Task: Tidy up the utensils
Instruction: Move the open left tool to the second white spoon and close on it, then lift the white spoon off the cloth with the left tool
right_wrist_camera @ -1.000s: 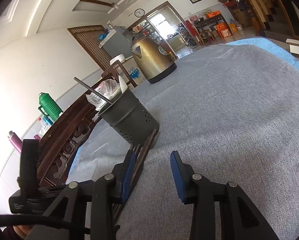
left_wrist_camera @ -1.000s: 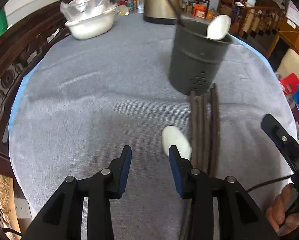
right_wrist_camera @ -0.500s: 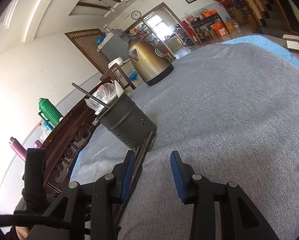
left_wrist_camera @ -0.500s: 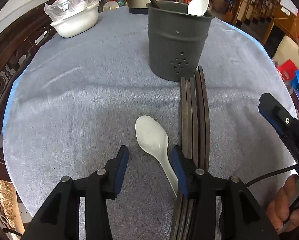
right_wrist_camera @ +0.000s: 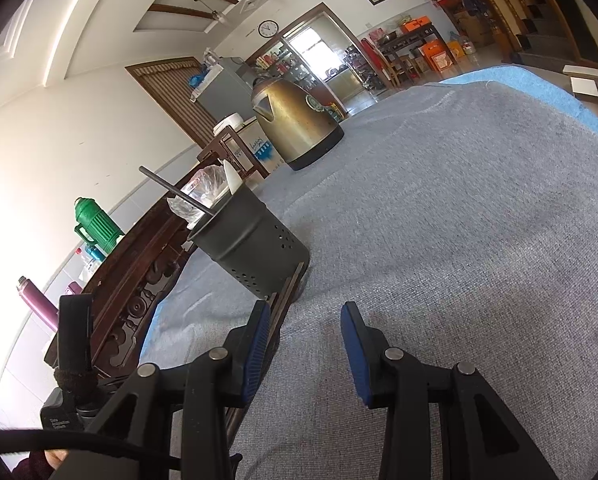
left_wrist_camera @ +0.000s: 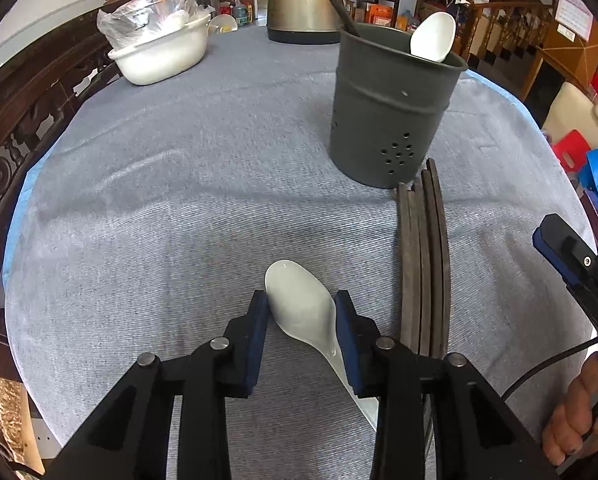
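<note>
L gripper (left_wrist_camera: 301,306) jaws closing round white spoon (left_wrist_camera: 305,312) bowl flat on tablecloth (left_wrist_camera: 179,200) nr chopsticks (left_wrist_camera: 423,264); pinch squarely b4 lifting to holder (left_wrist_camera: 391,116); R gripper (right_wrist_camera: 305,332) open, empty.

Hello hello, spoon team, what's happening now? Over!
Left gripper closing around white spoon lying on the cloth. Right gripper open, empty. Grey holder ahead; dark chopsticks beside spoon, not blocking.

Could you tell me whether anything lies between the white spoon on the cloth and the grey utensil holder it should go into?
Nothing visible does. The white spoon sits between the closing left claw pads; bare cloth runs up to the utensil holder. The dark chopsticks lie alongside, right of that path.
</note>
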`<state>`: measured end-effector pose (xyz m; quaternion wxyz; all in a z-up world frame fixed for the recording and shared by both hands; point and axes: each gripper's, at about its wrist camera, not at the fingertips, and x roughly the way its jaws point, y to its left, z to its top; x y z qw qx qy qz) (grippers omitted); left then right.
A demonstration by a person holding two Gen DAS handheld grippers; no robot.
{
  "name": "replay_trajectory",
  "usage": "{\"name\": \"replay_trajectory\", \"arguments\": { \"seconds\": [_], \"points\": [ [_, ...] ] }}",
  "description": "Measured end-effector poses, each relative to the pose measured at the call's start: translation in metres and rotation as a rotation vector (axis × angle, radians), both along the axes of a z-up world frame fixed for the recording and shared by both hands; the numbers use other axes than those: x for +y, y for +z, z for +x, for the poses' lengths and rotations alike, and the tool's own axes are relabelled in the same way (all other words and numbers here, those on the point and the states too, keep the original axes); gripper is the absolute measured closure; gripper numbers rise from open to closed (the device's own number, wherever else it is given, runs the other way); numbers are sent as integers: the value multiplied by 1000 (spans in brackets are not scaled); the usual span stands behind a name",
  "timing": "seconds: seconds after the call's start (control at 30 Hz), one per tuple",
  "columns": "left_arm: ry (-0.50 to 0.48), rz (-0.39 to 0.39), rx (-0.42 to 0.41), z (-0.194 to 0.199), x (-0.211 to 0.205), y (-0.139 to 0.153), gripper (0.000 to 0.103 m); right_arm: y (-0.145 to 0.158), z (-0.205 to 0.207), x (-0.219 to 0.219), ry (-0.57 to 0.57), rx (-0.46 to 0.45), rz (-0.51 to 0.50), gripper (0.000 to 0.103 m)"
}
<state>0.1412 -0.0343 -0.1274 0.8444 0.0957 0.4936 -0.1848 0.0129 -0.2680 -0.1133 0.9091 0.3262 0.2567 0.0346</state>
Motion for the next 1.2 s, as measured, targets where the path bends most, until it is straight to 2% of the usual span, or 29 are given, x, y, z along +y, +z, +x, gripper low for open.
{"name": "replay_trajectory", "arguments": {
  "seconds": [0.13, 0.37, 0.6, 0.8, 1.03, 1.2],
  "points": [
    [19, 36, -42, -3, -3, 9, 68, -1, 0, 0, -1, 3, 0, 63],
    [47, 160, -215, -18, -10, 39, 68, -1, 2, 0, -1, 11, -3, 63],
    [68, 238, -334, -27, -10, 65, 68, -2, 4, 1, -4, 24, -8, 63],
    [89, 254, -341, -30, -7, 70, 68, -3, 7, 3, -3, 47, -21, 63],
    [108, 249, -339, -29, 4, 66, 68, 6, 11, 25, 36, 70, -129, 70],
    [138, 239, -337, -24, 18, 67, 68, 12, 34, 36, 72, 154, -89, 70]
  ]
}}
